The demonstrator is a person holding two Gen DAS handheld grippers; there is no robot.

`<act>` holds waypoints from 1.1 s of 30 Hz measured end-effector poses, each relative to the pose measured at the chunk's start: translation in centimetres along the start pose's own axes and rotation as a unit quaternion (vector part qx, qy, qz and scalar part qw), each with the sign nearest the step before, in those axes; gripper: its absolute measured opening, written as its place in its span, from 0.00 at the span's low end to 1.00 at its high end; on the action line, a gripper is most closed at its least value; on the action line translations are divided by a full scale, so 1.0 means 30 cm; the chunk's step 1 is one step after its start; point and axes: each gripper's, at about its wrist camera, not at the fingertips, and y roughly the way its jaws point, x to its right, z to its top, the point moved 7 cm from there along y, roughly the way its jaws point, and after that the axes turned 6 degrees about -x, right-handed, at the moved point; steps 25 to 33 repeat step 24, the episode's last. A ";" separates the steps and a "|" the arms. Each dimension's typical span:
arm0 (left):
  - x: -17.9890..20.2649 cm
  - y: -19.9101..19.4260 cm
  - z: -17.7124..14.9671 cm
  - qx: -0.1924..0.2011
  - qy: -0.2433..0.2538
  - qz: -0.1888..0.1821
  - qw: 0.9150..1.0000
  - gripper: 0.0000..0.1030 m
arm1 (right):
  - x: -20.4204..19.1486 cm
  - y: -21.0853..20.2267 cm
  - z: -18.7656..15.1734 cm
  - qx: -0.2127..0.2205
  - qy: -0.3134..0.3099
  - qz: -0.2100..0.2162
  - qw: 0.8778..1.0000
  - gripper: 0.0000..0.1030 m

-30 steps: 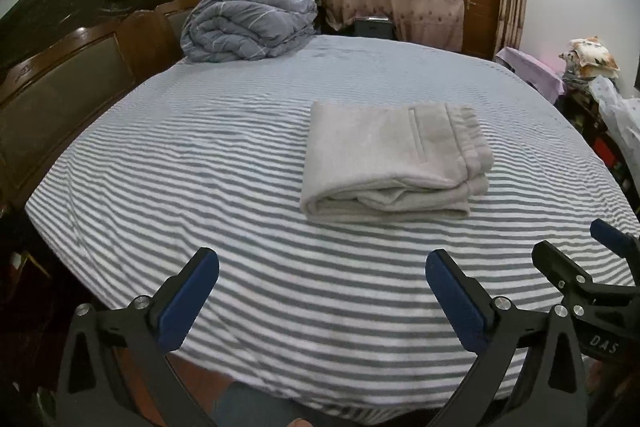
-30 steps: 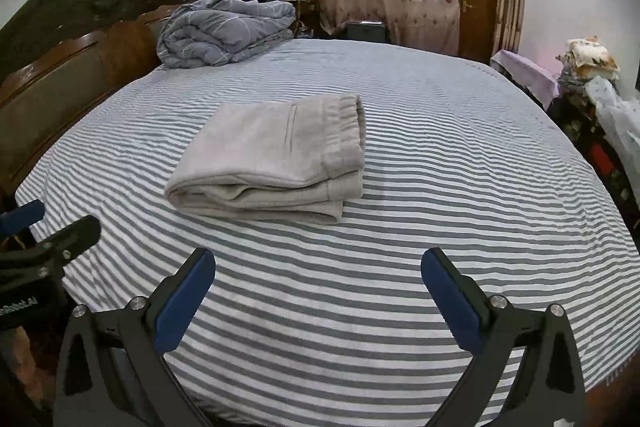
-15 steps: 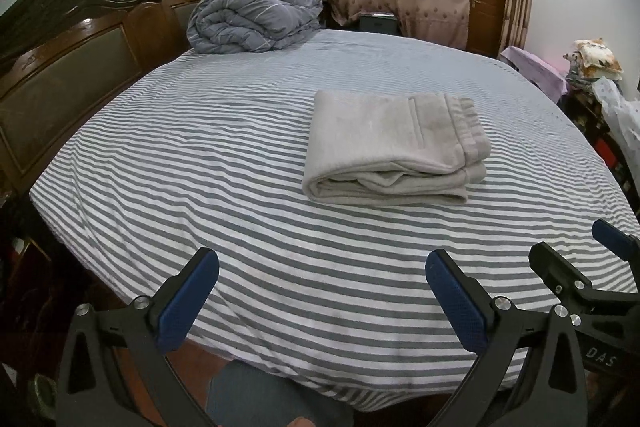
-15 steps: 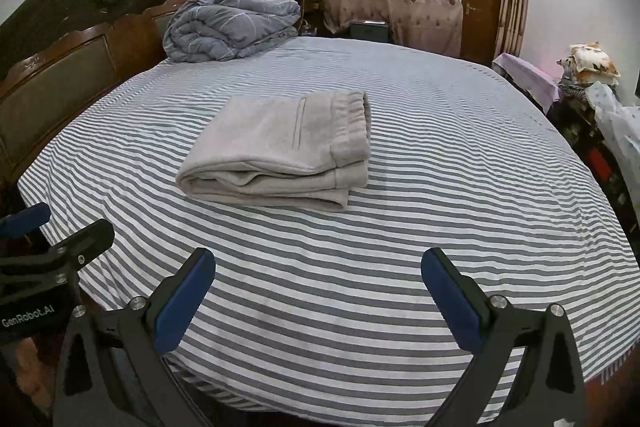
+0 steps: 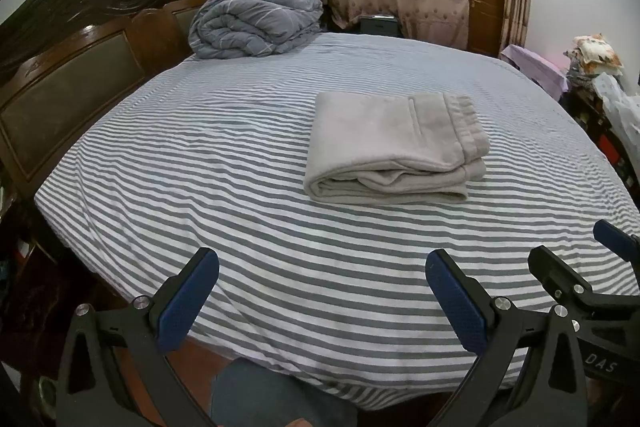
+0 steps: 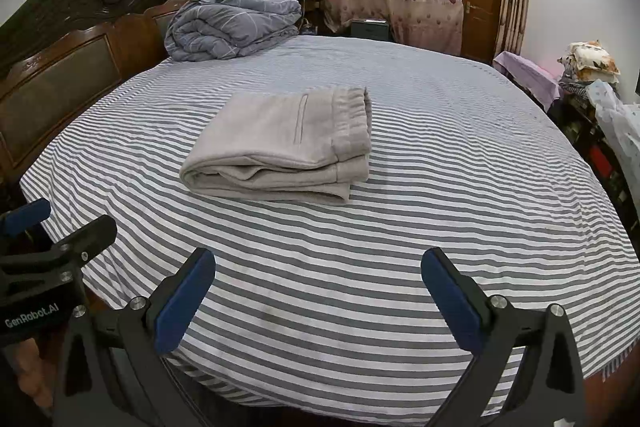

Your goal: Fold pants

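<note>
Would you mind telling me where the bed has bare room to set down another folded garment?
Bare striped sheet lies right of the folded pants, out to the bed's right edge, and in front of them, towards both open grippers. Left of them it is bare up to the headboard. The far-left corner is crowded by the bundled duvet.

Both grippers drawn back from folded pants, bed edge showing

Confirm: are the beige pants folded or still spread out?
Folded. The beige pants lie as a compact stacked rectangle on the striped sheet, layered edges showing in front, waistband to the right.
</note>
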 end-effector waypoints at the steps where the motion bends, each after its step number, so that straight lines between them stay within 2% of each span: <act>1: 0.002 0.001 -0.001 -0.001 0.002 -0.001 1.000 1.00 | -0.001 0.000 -0.002 0.000 0.000 -0.001 1.000 0.99; 24: 0.000 0.070 -0.046 -0.037 0.002 -0.004 0.999 0.99 | -0.021 0.030 -0.045 -0.026 -0.007 -0.001 1.000 0.99; 33: 0.000 0.070 -0.046 -0.037 0.002 -0.004 0.999 0.99 | -0.021 0.030 -0.045 -0.026 -0.007 -0.001 1.000 0.99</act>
